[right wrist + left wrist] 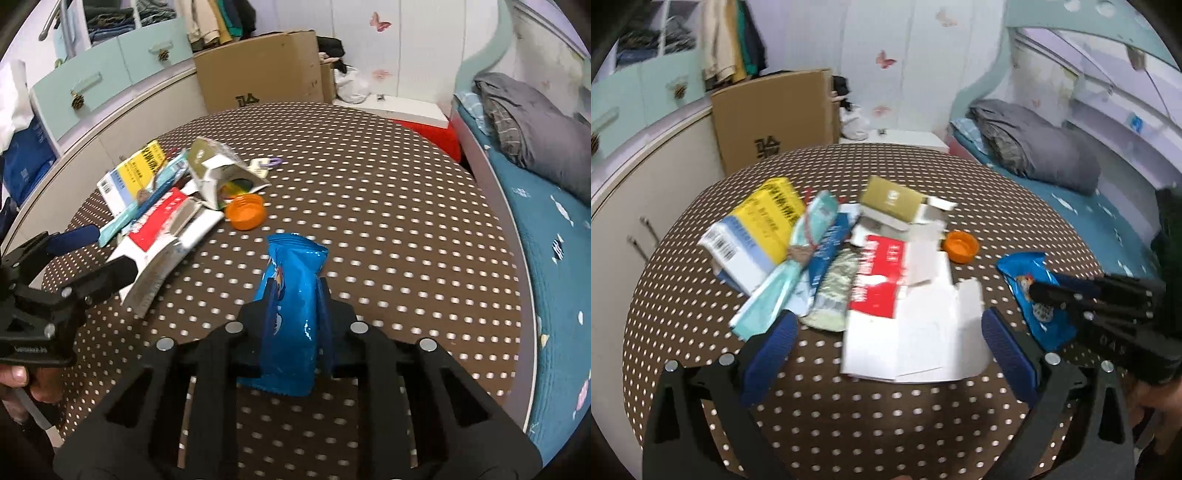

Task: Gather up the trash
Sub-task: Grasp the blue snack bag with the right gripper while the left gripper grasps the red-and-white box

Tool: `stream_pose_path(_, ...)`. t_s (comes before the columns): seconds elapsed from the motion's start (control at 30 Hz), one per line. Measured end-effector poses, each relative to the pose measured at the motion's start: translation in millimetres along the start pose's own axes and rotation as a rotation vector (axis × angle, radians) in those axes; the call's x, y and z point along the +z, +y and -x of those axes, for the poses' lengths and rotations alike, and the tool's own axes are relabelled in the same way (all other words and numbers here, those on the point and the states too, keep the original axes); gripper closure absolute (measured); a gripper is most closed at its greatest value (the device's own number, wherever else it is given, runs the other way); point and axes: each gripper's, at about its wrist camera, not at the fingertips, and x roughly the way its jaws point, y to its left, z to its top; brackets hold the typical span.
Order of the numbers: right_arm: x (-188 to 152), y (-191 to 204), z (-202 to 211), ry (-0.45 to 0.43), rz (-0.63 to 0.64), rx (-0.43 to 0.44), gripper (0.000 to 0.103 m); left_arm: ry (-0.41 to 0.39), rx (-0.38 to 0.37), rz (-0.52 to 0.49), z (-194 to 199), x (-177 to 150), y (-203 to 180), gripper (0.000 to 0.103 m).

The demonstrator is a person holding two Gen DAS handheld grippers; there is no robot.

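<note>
Plainly, little of the print can be read: the tall brown cardboard box (258, 66) beyond the table shows "14" low on its face in the right wrist view, and a single large Chinese character in the left wrist view. The yellow and pale blue carton (757, 232) carries a barcode on its end and lines of dark Chinese script too blurred to make out. White characters run down the flattened red and white card box (882, 277), also unreadable.

The right gripper (293, 291) is clamped on the glossy blue snack wrapper (290, 295), its pads pressing both sides of the packet, which stands on edge over the brown tablecloth with white dots (369, 184); its printed picture is creased and unclear.

The left gripper (886, 325) has its blue-padded fingers (775, 343) spread wide apart above the near edge of the red and white card box, gripping nothing.

The rest of the litter lies heaped left of centre: the torn olive-green and white carton (218, 166) lies open on its side with something yellow and green showing inside, and the round orange plastic cap (245, 212) sits open side up just beside it
</note>
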Motion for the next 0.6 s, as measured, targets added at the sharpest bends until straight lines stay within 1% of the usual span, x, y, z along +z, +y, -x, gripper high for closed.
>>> stream_pose_path(0.13,-1.5,-5.6,0.3,0.002,-0.001,0.015,0.081,0.009,-0.003,-0.041,-2.8,-0.4,-10.3,0.005)
stream_pose_path(0.17,-1.1,-5.4,0.7,0.001,-0.005,0.021,0.078,0.019,-0.007,-0.046,-5.0,-0.4,-11.9,0.005)
stream_pose_path(0.27,1.2,-5.5,4.0,-0.009,-0.030,0.058,0.037,0.029,-0.016,-0.050,-9.7,0.1,-17.3,0.005)
stream_pose_path(0.33,3.2,-2.5,6.7,-0.025,-0.018,0.042,0.037,0.038,-0.015,-0.051,-16.9,2.5,-17.4,0.005)
stream_pose_path(0.37,4.4,-1.7,4.9,-0.018,-0.010,0.013,0.037,0.052,0.001,-0.038,-23.2,4.6,-15.1,0.005)
stream_pose_path(0.43,5.4,-2.8,-1.8,0.005,-0.009,0.005,0.037,0.076,0.001,-0.015,-30.4,7.4,-10.8,0.006)
stream_pose_path(0.47,6.0,-4.7,-4.9,0.011,-0.019,0.014,0.037,0.076,-0.002,-0.016,-31.0,8.0,-10.6,0.015)
stream_pose_path(0.5,6.3,-4.3,-6.3,0.010,-0.012,0.013,0.041,0.069,-0.017,-0.017,-29.9,8.3,-11.6,0.026)
stream_pose_path(0.53,6.6,-1.2,-6.9,0.014,0.012,0.002,0.049,0.074,-0.017,-0.019,-30.4,8.4,-12.9,0.035)
stream_pose_path(0.57,6.4,2.5,-7.5,0.017,0.038,-0.007,0.070,0.071,-0.023,-0.017,-30.4,8.3,-13.6,0.035)
stream_pose_path(0.6,6.1,6.2,-7.8,0.018,0.060,-0.014,0.077,0.070,-0.034,-0.015,-29.9,7.7,-14.4,0.035)
